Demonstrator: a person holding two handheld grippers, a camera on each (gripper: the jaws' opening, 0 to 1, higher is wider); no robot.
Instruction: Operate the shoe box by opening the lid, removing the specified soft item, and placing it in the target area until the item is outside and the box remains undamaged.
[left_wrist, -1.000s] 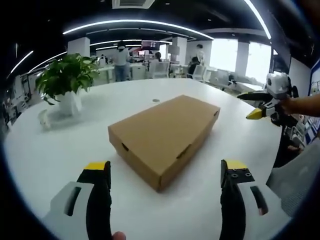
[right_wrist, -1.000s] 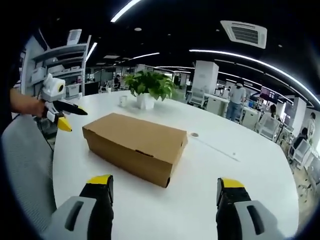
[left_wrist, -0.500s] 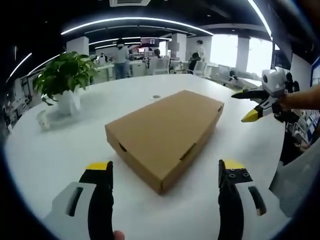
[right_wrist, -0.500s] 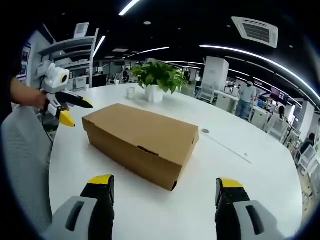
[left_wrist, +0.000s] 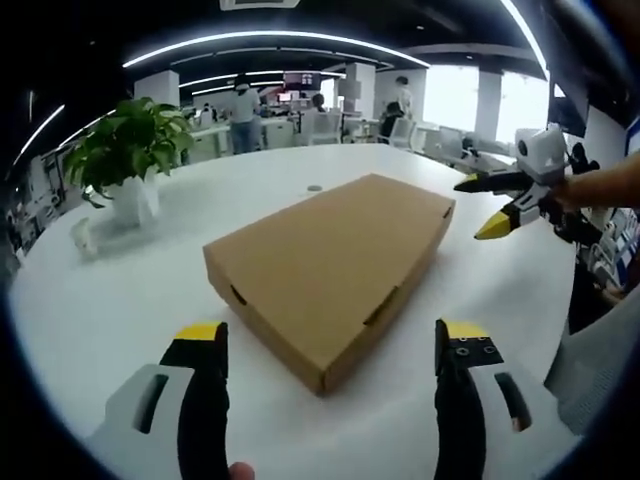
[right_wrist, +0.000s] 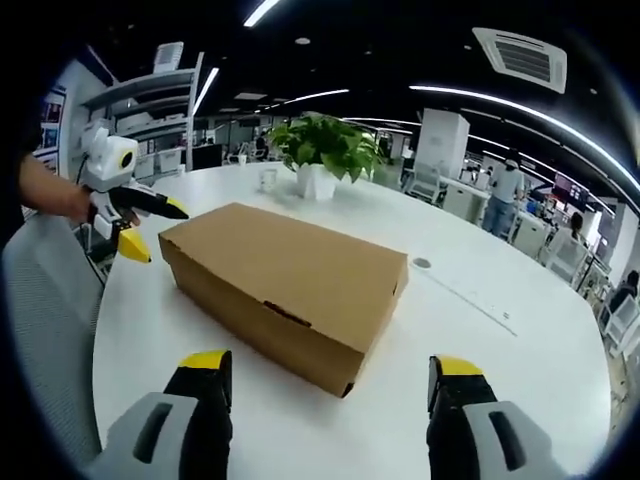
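Observation:
A closed brown cardboard shoe box (left_wrist: 330, 265) (right_wrist: 285, 280) lies on the white round table (left_wrist: 120, 300) (right_wrist: 480, 340), lid down. My left gripper (left_wrist: 330, 355) stands open just short of the box's near corner, nothing between its yellow-tipped fingers. My right gripper (right_wrist: 332, 385) is open too, facing the box's long side a little way off. In the left gripper view the right gripper (left_wrist: 492, 205) enters from the right, beside the box's far end. In the right gripper view the left gripper (right_wrist: 150, 225) hangs by the box's left end, held by a hand.
A potted green plant (left_wrist: 130, 160) (right_wrist: 325, 155) in a white pot stands on the table beyond the box, a small white cup (right_wrist: 266, 180) near it. A grey chair back (right_wrist: 45, 330) sits at the table edge. Desks, shelves and people fill the office behind.
Both grippers have drawn closer to the box, which looks larger now. The right gripper seen in the left gripper view has come nearer the box's far end. The box has not moved.

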